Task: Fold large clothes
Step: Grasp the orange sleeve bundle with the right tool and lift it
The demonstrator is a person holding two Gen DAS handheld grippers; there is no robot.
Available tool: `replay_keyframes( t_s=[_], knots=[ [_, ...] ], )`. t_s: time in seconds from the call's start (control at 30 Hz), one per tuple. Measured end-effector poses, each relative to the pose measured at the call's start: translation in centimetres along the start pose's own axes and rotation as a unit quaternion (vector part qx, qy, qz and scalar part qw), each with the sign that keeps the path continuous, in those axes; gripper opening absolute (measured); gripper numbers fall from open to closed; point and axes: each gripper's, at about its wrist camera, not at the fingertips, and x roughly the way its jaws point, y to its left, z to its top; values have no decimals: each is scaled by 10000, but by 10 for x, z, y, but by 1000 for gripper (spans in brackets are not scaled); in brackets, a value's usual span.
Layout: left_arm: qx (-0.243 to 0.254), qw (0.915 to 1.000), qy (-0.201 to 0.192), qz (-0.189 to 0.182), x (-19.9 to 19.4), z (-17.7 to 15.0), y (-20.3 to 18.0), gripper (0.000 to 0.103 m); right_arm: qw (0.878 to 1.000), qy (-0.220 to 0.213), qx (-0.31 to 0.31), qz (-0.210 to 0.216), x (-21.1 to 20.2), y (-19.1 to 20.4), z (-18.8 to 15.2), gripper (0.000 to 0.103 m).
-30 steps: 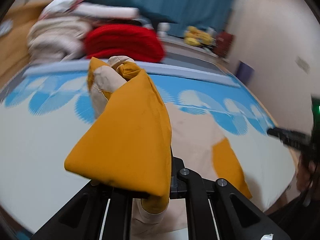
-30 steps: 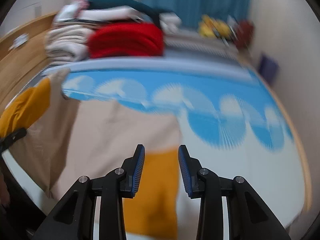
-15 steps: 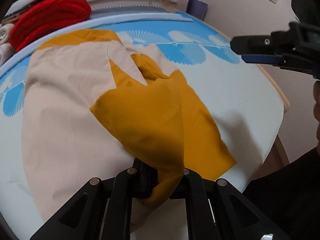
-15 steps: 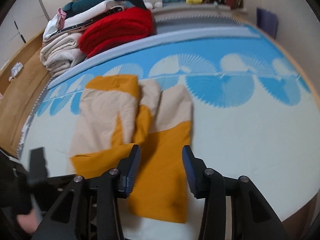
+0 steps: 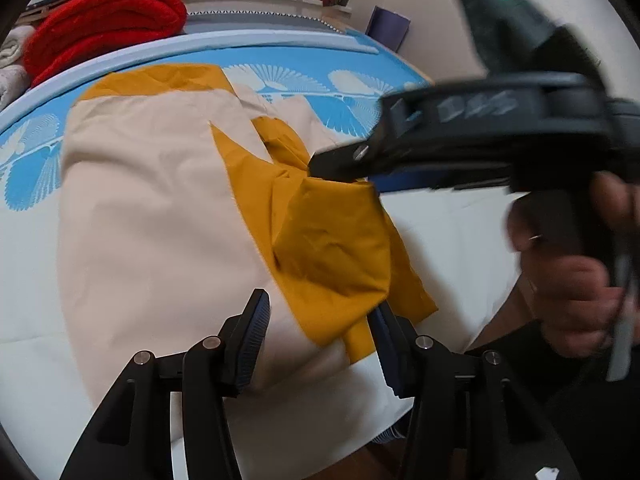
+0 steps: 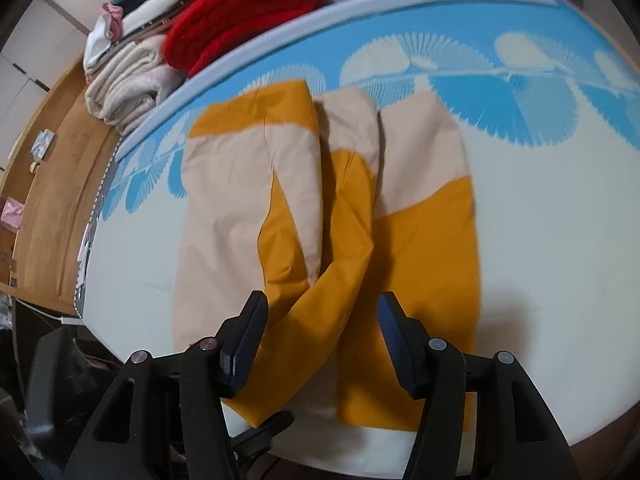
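Now, left wrist view: my left gripper (image 5: 320, 332) has its jaws spread wide with nothing between them, whereas half a second ago they were clamped on the mustard flap of the beige-and-mustard cotton garment (image 5: 168, 216). So the flap is released and lies bunched on the garment's right half, on the white bed sheet with blue fan print (image 5: 448, 240). I read this as one side fold laid over but left lumpy, so it needs smoothing before the next fold. This view also shows my right gripper (image 5: 320, 166) coming in from the side, blurred, tips at the mustard bunch; whether they touch it I cannot tell, nor the jaw gap from here. Behind sits the rolled red knit blanket (image 5: 108, 24). Right wrist view: right gripper (image 6: 320, 332) jaws are clearly apart and hold nothing, above the garment (image 6: 240, 200), which lies spread mid-bed with a mustard strip (image 6: 340, 264) running diagonally across it towards the near edge. Only this view shows the whole outline, the far mustard hem, the stack of cream folded towels (image 6: 128, 80) and the wooden floor (image 6: 60, 168).
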Motion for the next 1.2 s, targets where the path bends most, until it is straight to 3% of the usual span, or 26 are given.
replay_keyframes(
  t_s=[0.27, 0.43, 0.57, 0.63, 0.67, 0.7, 0.77, 0.83, 0.9, 0.93, 1.03, 1.1, 1.2],
  knots=[
    [-453, 9986, -276, 21, -48, -7, 38, 51, 9980, 427, 385, 274, 35, 7, 5, 63],
    [-1038, 9937, -99, 405, -55, -21, 82, 51, 9967, 772, 173, -189, 60, 17, 5, 65],
    [-1554, 9849, 173, 742, -54, -33, 118, 51, 9908, 1121, -213, -733, 82, 25, 0, 63],
    [-1893, 9781, 291, 810, -51, -36, 136, 51, 9899, 1021, -491, -849, 82, 36, 1, 43],
    [-2053, 9747, 327, 818, -52, -38, 142, 51, 9901, 893, -647, -870, 78, 44, 2, 20],
    [-2261, 9702, 343, 796, -52, -39, 150, 51, 9903, 805, -720, -870, 75, 48, 2, 16],
    [-2494, 9651, 317, 736, -55, -40, 156, 51, 9919, 362, -1024, -662, 53, 65, 6, 12],
    [-2609, 9626, 250, 687, -59, -40, 159, 51, 9905, -334, -1321, -177, 15, 80, 8, 11],
    [-2650, 9621, 113, 637, -64, -37, 158, 51, 9836, -937, -1513, 301, -25, 89, 6, 11],
    [-2649, 9624, 18, 602, -68, -36, 156, 51, 9746, -1392, -1696, 453, -53, 91, -3, 11],
    [-2591, 9648, -199, 399, -77, -24, 149, 51, 9612, -1991, -1876, 358, -93, 78, -21, 11],
    [-2455, 9690, -164, 231, -74, -18, 140, 51, 9658, -1927, -1732, 61, -96, 57, -26, 11],
    [-2159, 9764, 113, -1, -58, -13, 124, 51, 9874, -988, -1089, -585, -59, 2, -23, 11]
  ],
)
